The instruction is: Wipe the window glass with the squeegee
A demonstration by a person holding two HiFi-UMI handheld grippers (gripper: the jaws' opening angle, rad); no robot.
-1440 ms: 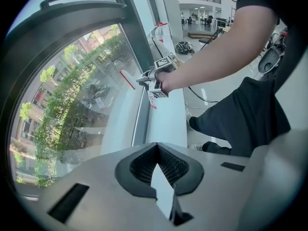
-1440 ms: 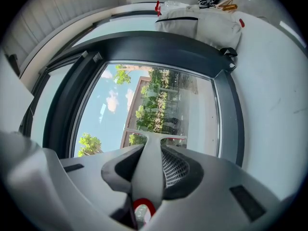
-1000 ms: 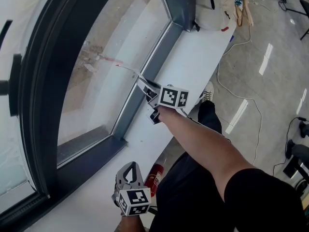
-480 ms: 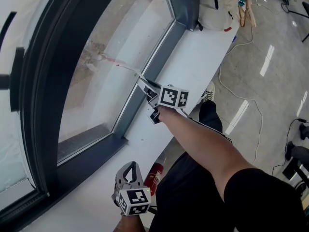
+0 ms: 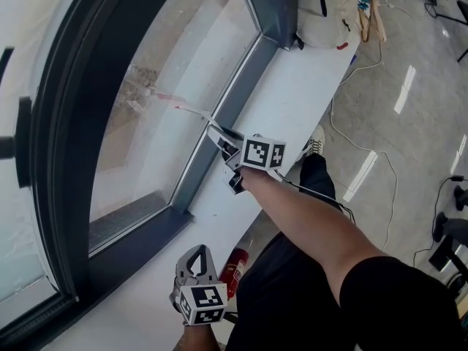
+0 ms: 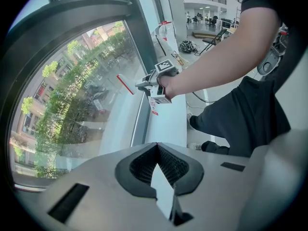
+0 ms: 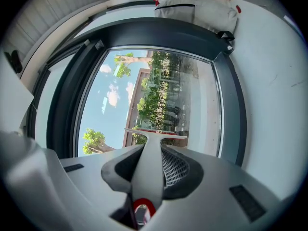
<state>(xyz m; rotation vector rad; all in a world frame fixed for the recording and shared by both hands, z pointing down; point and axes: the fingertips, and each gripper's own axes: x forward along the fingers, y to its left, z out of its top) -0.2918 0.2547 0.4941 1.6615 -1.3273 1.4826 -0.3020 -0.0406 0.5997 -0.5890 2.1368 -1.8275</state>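
The window glass (image 5: 168, 64) fills the left of the scene, set in a dark frame (image 5: 245, 79) that runs from near to far. The squeegee (image 7: 150, 165) is out against this pane. Its crossbar with the red strip lies at or just off the glass near the lower middle, and its slim pale handle reaches back to the right. I cannot tell whether the edge is pressed flat.

At the near edge, low over the white sill (image 5: 300, 86), hangs the left gripper (image 5: 197, 251). Its 2 jaws meet at the tips with nothing between them, only a sliver of sill showing through the pocket behind.

Further right and farther off, the right gripper (image 5: 219, 136) has its 2 jaws clamped on the squeegee's handle, which runs straight up the middle of the ribbed pads. The red hanging loop at the handle's end sits just behind them.

The tool looks light and stiff in the handle, probably plastic, with a soft wiping edge that should flex against the pane. The smooth, narrow handle could twist in the jaws under sideways drag, so a hold low on the handle, as here, seems right. A pale bag (image 5: 325, 6) rests at the sill's far end.
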